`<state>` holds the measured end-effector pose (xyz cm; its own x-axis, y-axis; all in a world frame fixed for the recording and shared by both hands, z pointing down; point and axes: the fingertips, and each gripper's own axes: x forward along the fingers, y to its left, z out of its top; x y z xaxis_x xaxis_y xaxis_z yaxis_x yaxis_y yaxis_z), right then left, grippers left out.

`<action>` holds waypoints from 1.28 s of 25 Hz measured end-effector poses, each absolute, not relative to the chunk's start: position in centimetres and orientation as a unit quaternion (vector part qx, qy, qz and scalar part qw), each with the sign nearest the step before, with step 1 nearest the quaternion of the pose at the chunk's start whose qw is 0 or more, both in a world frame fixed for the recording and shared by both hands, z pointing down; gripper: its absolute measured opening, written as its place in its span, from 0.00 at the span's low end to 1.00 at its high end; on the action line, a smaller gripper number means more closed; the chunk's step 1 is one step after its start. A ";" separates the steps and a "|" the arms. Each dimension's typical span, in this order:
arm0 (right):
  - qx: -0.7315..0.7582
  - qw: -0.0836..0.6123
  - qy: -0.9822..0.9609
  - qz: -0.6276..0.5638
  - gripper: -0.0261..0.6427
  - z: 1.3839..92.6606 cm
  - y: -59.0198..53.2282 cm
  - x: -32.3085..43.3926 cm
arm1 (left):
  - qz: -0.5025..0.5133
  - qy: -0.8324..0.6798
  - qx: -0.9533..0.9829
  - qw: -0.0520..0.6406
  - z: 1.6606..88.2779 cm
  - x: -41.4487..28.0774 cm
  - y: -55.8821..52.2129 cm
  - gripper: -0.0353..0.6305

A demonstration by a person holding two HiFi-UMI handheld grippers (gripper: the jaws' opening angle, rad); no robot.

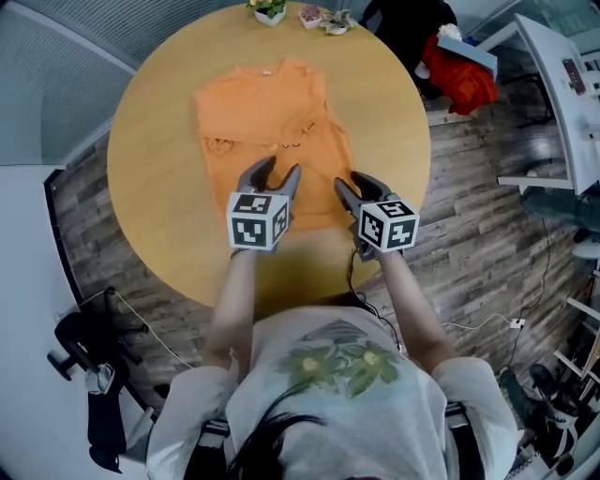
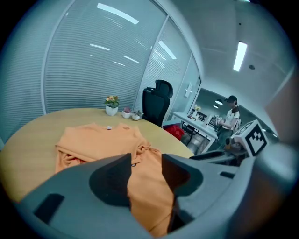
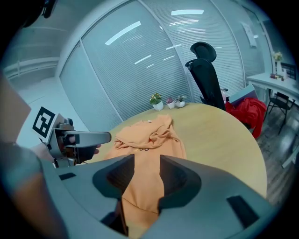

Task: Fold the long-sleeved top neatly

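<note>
Lying on the middle of the worktop [image 1: 159, 187], collar toward the far edge: the orange top [image 1: 272, 122], sleeves seemingly folded in already. Hovering over its near hem: left tongs [image 1: 279, 169] and right tongs [image 1: 349, 183], both released, gripping nothing. Probably remaining: folding the body up.

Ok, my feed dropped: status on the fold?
Left claw, right claw open, empty, above the near hem. Orange long-sleeved top on round table, sleeves folded in. Potted plants at far edge, not in the way.
</note>
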<state>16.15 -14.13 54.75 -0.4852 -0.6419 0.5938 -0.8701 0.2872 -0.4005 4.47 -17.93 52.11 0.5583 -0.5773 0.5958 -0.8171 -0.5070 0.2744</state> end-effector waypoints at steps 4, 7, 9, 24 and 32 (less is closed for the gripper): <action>0.483 0.164 -0.788 0.343 0.31 53.9 -12.5 15.8 | 0.215 -0.451 0.821 0.275 51.4 0.0 -15.4 0.33; 0.485 0.168 -0.790 0.337 0.31 53.6 -11.1 15.7 | 0.210 -0.481 0.804 0.279 51.2 -3.3 -13.5 0.33; 0.485 0.172 -0.790 0.335 0.31 53.6 -10.0 15.8 | 0.207 -0.500 0.792 0.282 51.1 -5.3 -12.1 0.33; 0.482 0.258 -0.775 0.317 0.31 57.8 -4.2 17.5 | 0.297 -0.538 0.730 0.300 57.4 -13.2 -4.1 0.33; 0.477 0.351 -0.751 0.292 0.36 62.8 -3.2 18.8 | 0.327 -0.518 0.713 0.343 62.9 -12.6 -2.8 0.33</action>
<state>18.83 -3.23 62.76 -0.2984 -0.5120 0.8055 -0.9217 0.3738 -0.1038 -12.59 -2.76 62.89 0.2505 -0.5137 0.8206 -0.9617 -0.2295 0.1499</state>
